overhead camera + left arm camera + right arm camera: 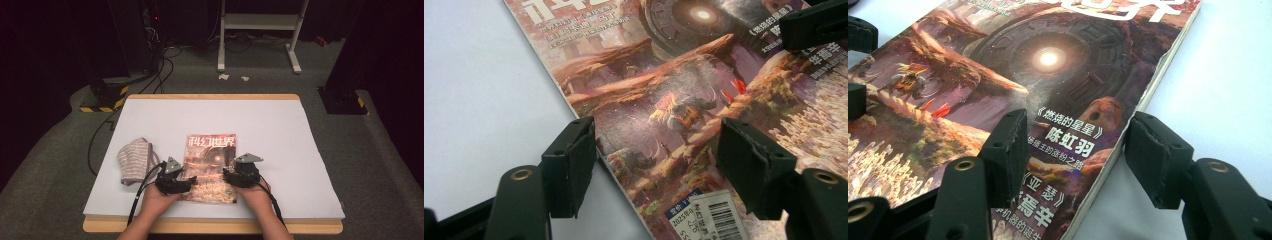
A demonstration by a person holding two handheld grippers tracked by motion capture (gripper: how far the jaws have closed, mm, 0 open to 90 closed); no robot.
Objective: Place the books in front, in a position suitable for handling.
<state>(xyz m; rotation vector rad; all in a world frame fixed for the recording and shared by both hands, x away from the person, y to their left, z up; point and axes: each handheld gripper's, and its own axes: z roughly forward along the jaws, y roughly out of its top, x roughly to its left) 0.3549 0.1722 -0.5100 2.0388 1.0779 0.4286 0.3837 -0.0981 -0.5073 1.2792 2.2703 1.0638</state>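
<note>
Two grippers, left (186,184) and right (227,176), fingers spread, straddle opposite edges of a glossy science-fiction magazine (210,165), seemingly poised to lift it off the white tabletop (280,150).

From the high view I can't read the small print on the magazine (210,167); its near corners sit under the left hand-held gripper (181,184) and the right hand-held gripper (231,178). In the left gripper view the cover (684,100) runs off the top and right edges, and the barcode sticker (716,215) is cut at the bottom. In the right gripper view the title is clipped at the top. My forearms leave the high view's bottom edge.
</note>
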